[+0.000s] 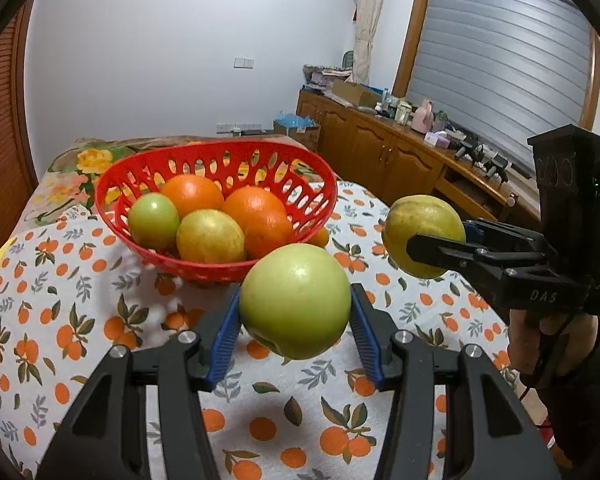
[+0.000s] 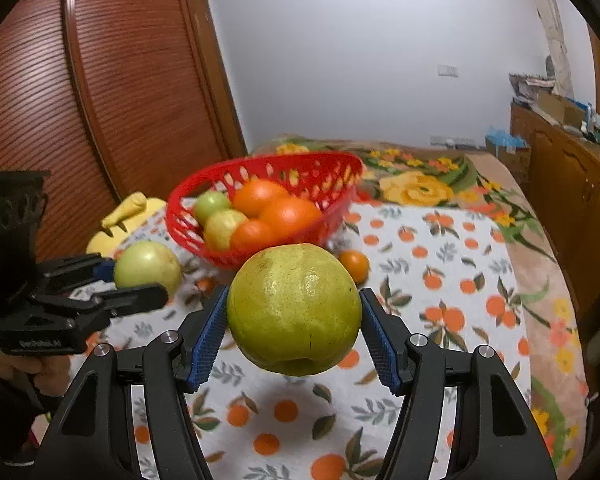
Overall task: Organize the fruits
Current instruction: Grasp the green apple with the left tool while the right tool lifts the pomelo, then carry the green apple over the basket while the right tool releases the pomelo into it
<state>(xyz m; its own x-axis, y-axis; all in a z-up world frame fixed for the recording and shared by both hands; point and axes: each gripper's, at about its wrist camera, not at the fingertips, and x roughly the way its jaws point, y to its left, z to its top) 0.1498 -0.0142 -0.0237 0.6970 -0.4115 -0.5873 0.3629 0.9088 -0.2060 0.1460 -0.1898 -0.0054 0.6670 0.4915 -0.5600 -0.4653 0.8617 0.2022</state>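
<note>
My left gripper [image 1: 296, 293] is shut on a green apple [image 1: 295, 308], lifted clear of the tablecloth, blue pads [image 1: 224, 340] pressing both sides. My right gripper [image 2: 294, 295] is shut on a larger yellow-green pear [image 2: 294, 312], also held in the air. Each shows in the other view: the right gripper [image 1: 440, 240] with the pear [image 1: 422, 220] at the right, the left gripper [image 2: 134, 280] with the apple [image 2: 147, 264] at the left. Just beyond both stands a red basket [image 1: 204, 269] [image 2: 188, 236] with oranges [image 1: 192, 194] and green fruits [image 1: 153, 220].
A small orange [image 2: 354, 266] [image 1: 321, 239] lies on the orange-print tablecloth [image 1: 80, 320] beside the basket. A yellow object [image 2: 126, 210] sits at the table's left edge by a wooden slatted door [image 2: 80, 100]. A cluttered wooden cabinet [image 1: 380, 152] runs along the right.
</note>
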